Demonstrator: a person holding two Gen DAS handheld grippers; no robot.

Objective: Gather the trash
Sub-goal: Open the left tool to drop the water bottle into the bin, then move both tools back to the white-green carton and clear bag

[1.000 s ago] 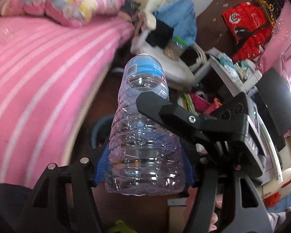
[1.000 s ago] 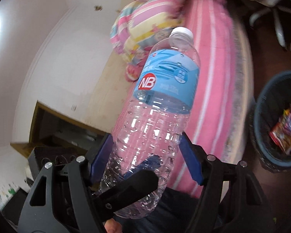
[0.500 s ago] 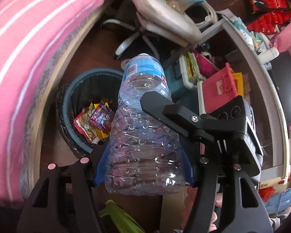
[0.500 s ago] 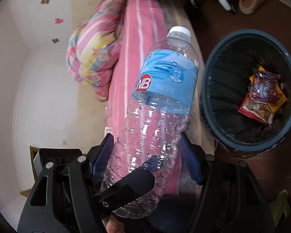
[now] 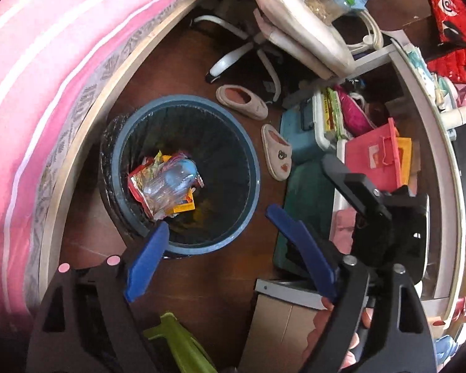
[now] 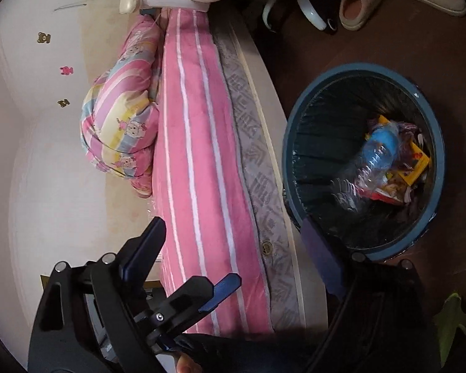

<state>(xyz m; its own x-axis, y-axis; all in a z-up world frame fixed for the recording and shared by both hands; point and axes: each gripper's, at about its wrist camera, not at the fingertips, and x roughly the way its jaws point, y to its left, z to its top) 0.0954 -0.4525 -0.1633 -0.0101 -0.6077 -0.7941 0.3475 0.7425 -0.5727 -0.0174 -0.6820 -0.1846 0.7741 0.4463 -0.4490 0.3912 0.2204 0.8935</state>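
Observation:
A clear plastic bottle [image 5: 171, 186] with a blue label lies on snack wrappers inside the round blue bin [image 5: 254, 186], free of both grippers. My left gripper [image 5: 217, 217] hangs above the bin's near rim; its jaws are opening and nothing is between the blue pads. In the right wrist view the bottle [image 6: 372, 155] is blurred inside the bin [image 6: 287, 155]. My right gripper [image 6: 233, 222] is also opening and empty, left of the bin over the bed's edge. One finger of the left gripper [image 6: 220, 286] crosses below it.
A bed with a pink striped cover [image 5: 46, 62] runs close along the bin's left side. Two slippers [image 5: 242, 102] and an office chair base [image 5: 233, 59] lie beyond the bin. Storage boxes and a pink box [image 5: 376, 155] crowd the right. A green object [image 5: 177, 342] lies on the floor.
Both grippers held the same bottle, swung down over the bin, then opened. The bottle has dropped out of them into the bin.

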